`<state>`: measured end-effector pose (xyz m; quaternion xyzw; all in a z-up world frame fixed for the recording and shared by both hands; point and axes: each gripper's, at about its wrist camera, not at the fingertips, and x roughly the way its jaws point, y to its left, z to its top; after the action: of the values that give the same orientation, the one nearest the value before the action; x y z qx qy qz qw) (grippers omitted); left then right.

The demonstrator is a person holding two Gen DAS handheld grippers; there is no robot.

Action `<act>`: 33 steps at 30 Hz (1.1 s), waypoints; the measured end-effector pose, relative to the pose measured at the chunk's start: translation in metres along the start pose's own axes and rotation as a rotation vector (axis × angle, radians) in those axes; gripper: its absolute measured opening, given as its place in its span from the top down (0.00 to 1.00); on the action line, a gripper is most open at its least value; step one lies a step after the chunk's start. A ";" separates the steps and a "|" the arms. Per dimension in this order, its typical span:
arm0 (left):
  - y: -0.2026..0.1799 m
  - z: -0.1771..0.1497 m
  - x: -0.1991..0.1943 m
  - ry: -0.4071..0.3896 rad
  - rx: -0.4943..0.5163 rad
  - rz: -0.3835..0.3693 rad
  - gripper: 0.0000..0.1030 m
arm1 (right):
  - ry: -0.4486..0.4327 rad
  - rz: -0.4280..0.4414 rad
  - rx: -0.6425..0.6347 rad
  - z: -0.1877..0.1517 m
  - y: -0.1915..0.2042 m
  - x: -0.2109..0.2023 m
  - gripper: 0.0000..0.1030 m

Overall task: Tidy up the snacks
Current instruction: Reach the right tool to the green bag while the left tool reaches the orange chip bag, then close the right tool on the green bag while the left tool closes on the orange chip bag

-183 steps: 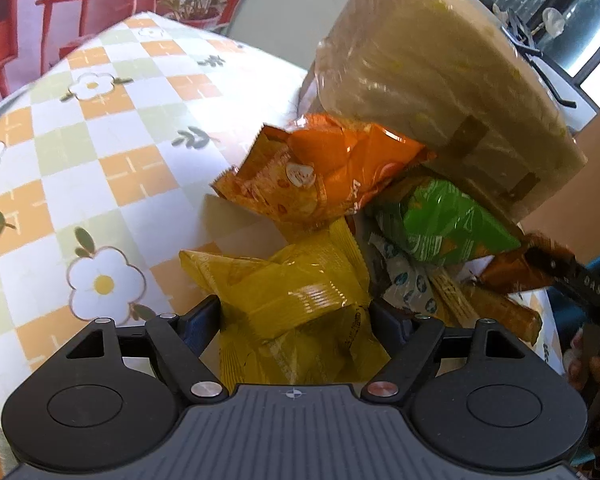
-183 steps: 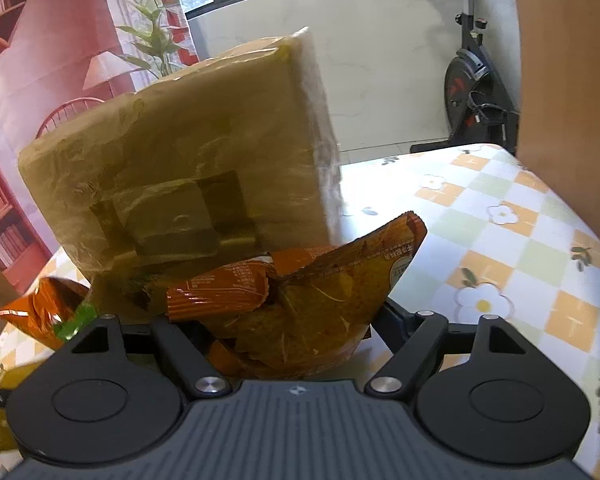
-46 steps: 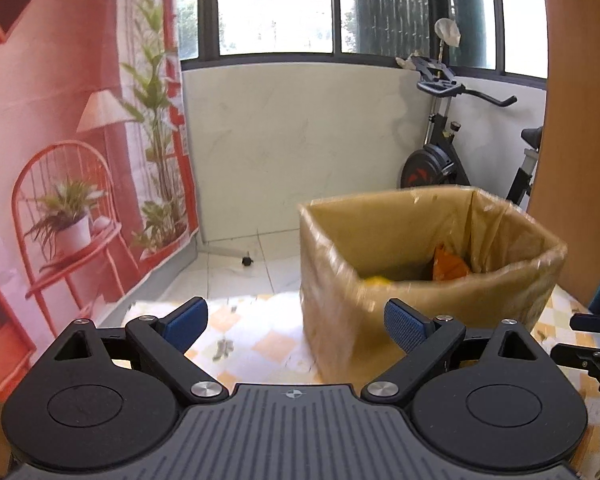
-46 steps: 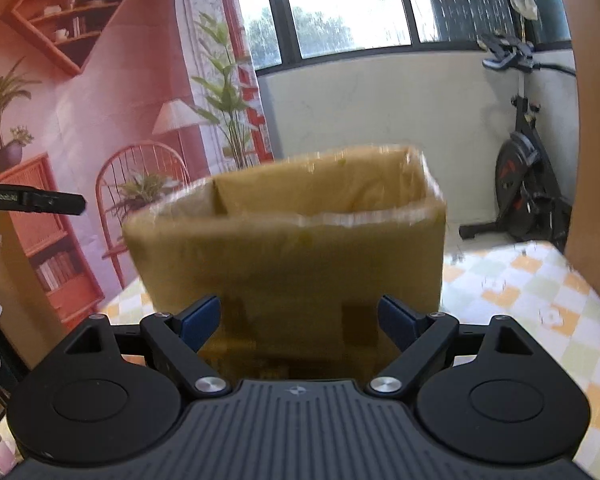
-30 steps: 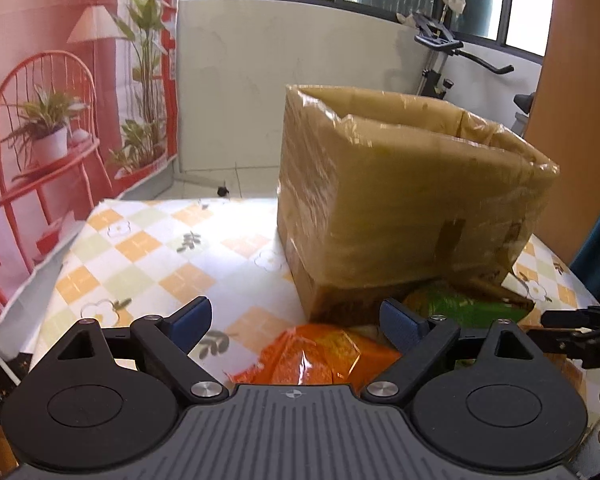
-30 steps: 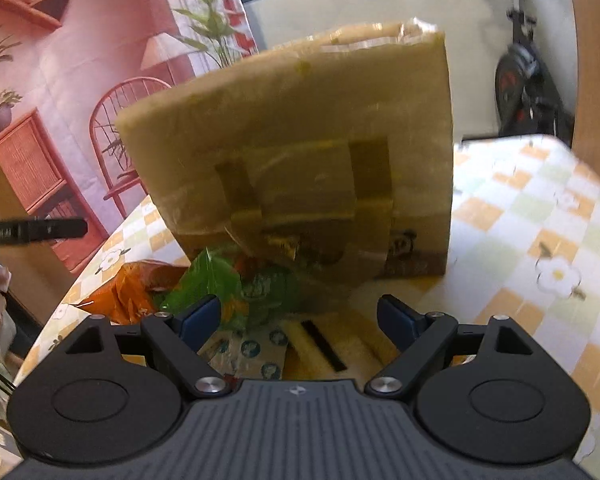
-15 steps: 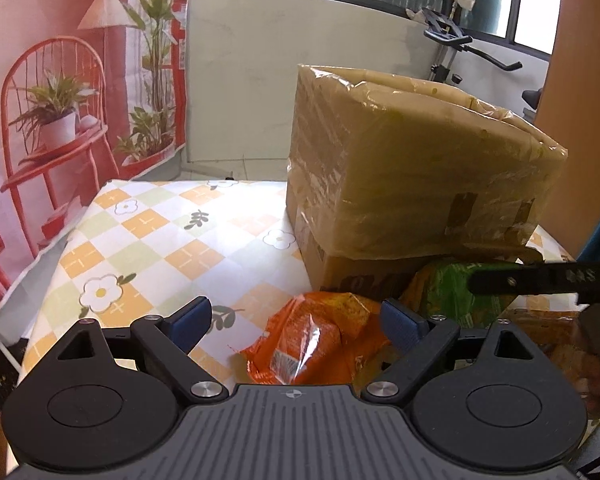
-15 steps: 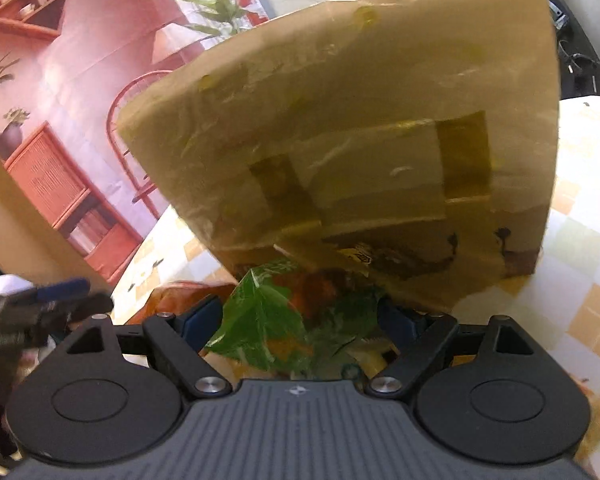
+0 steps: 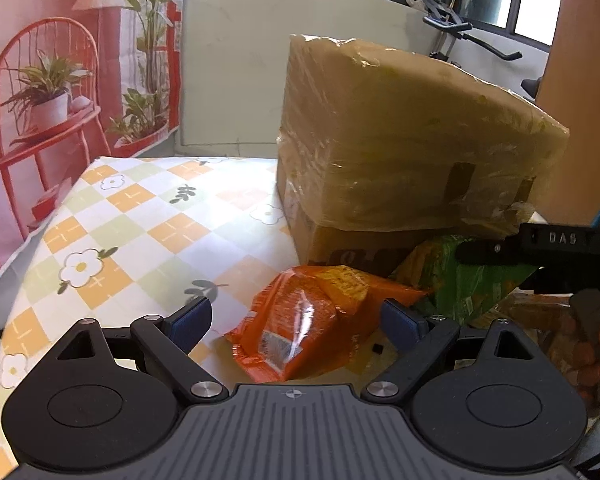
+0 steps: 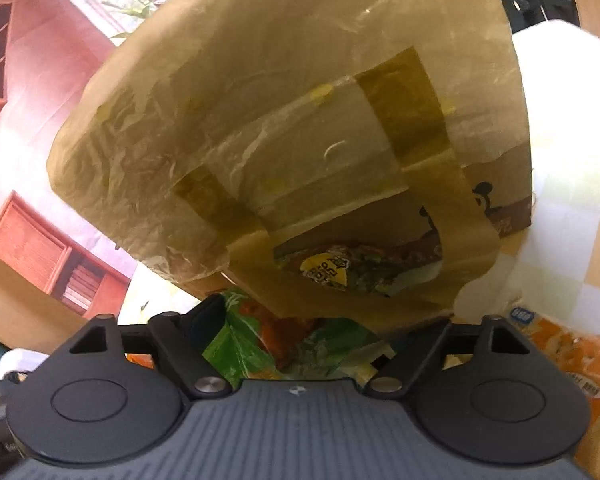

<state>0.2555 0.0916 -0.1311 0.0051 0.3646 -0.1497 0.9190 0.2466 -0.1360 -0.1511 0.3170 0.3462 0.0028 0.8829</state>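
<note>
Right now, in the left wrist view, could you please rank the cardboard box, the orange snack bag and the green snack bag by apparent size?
1. cardboard box, clearly the largest.
2. orange snack bag.
3. green snack bag.
The two bags are unsure: the orange one lies nearer the camera, and the right gripper partly hides the green one.

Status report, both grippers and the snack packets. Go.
Left gripper open, orange packet between its pads. Right gripper has just been closing around green packet; grip unconfirmed. Cardboard box stands right behind the pile.
</note>
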 end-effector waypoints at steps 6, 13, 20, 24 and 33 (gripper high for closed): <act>-0.013 -0.008 0.009 0.019 0.089 0.017 0.10 | -0.052 -0.007 0.011 -0.008 -0.012 -0.020 0.35; -0.021 -0.015 0.020 0.030 0.145 0.055 0.10 | -0.072 -0.005 0.013 -0.010 -0.017 -0.027 0.35; -0.015 -0.010 0.031 0.015 0.105 0.059 0.11 | -0.077 -0.001 -0.017 -0.012 -0.007 -0.020 0.35; -0.015 -0.012 0.032 0.037 0.094 0.013 0.28 | -0.087 -0.001 -0.016 -0.013 -0.010 -0.026 0.35; -0.008 -0.015 0.007 -0.015 0.027 0.022 0.36 | -0.105 0.019 -0.009 -0.016 -0.012 -0.035 0.36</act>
<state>0.2477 0.0834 -0.1465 0.0203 0.3558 -0.1446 0.9231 0.2073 -0.1444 -0.1451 0.3159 0.2966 -0.0037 0.9012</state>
